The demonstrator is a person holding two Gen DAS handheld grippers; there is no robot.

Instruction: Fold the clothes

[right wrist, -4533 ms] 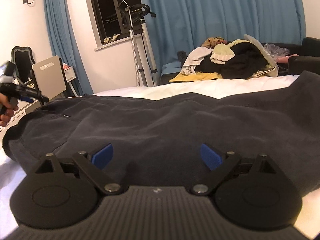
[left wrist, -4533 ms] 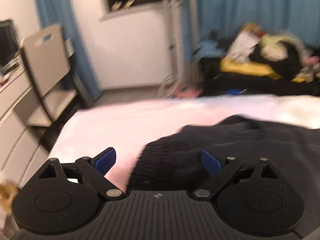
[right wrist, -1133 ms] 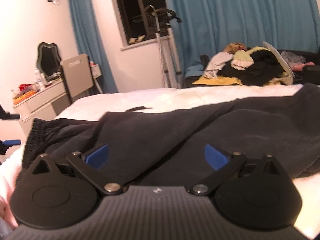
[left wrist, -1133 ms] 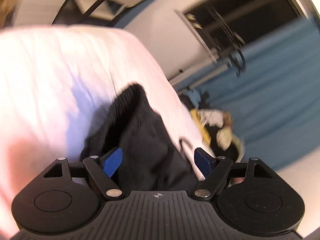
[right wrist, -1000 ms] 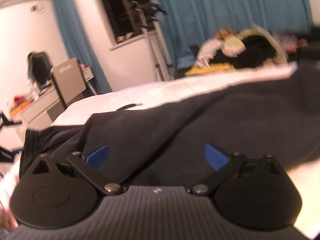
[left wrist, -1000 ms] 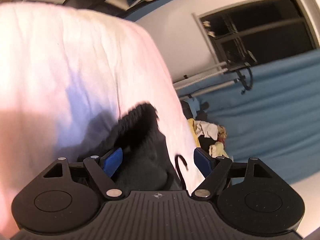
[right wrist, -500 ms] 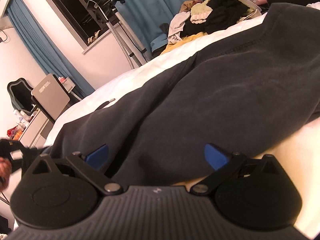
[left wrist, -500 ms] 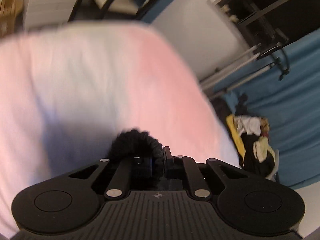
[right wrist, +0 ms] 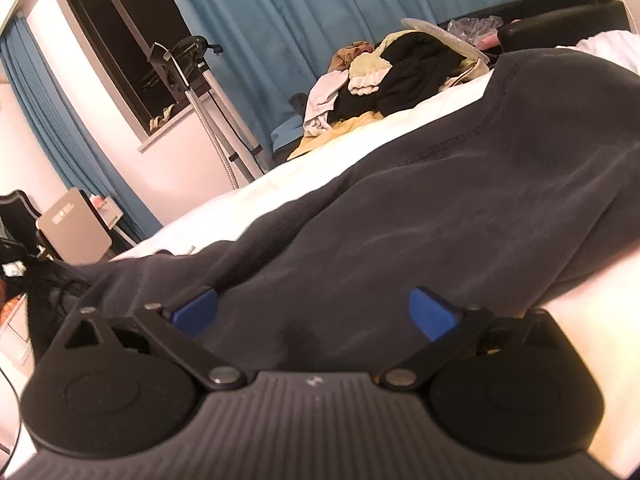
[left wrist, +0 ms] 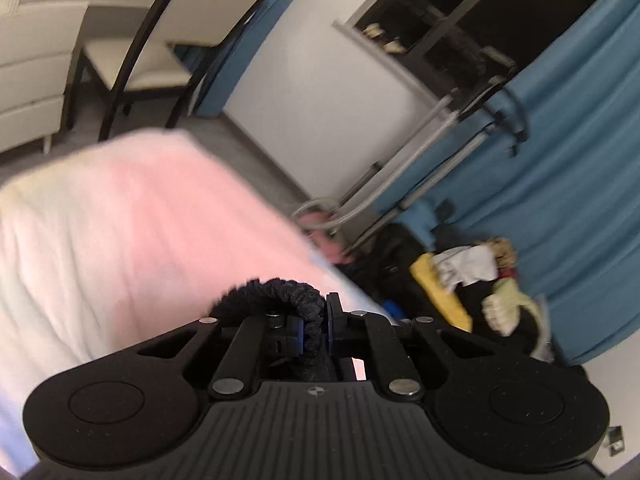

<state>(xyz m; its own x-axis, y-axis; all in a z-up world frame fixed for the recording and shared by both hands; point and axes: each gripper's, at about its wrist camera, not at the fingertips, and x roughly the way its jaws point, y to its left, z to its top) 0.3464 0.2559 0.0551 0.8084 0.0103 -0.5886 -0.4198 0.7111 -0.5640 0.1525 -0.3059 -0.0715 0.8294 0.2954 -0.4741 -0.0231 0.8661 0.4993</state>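
A dark grey garment [right wrist: 420, 216] lies spread across the white bed [right wrist: 304, 168]. My left gripper [left wrist: 314, 326] is shut on the garment's ribbed edge [left wrist: 280, 294], which bunches up between the blue pads above the pale bed sheet [left wrist: 120, 232]. My right gripper [right wrist: 314, 314] is open, its blue pads low over the near part of the garment, close to its edge by the bare sheet at the right. The left end of the garment [right wrist: 52, 284] looks lifted at the far left of the right wrist view.
A heap of mixed clothes [right wrist: 392, 76] lies beyond the bed against blue curtains [right wrist: 320, 20]; it also shows in the left wrist view [left wrist: 480, 280]. A metal stand [right wrist: 208, 108] stands by the dark window. A beige chair [left wrist: 132, 68] and drawers [left wrist: 32, 80] stand left of the bed.
My left gripper has closed on the garment's ribbed edge and lifted it. My right gripper has tilted and dropped lower over the garment, staying open.
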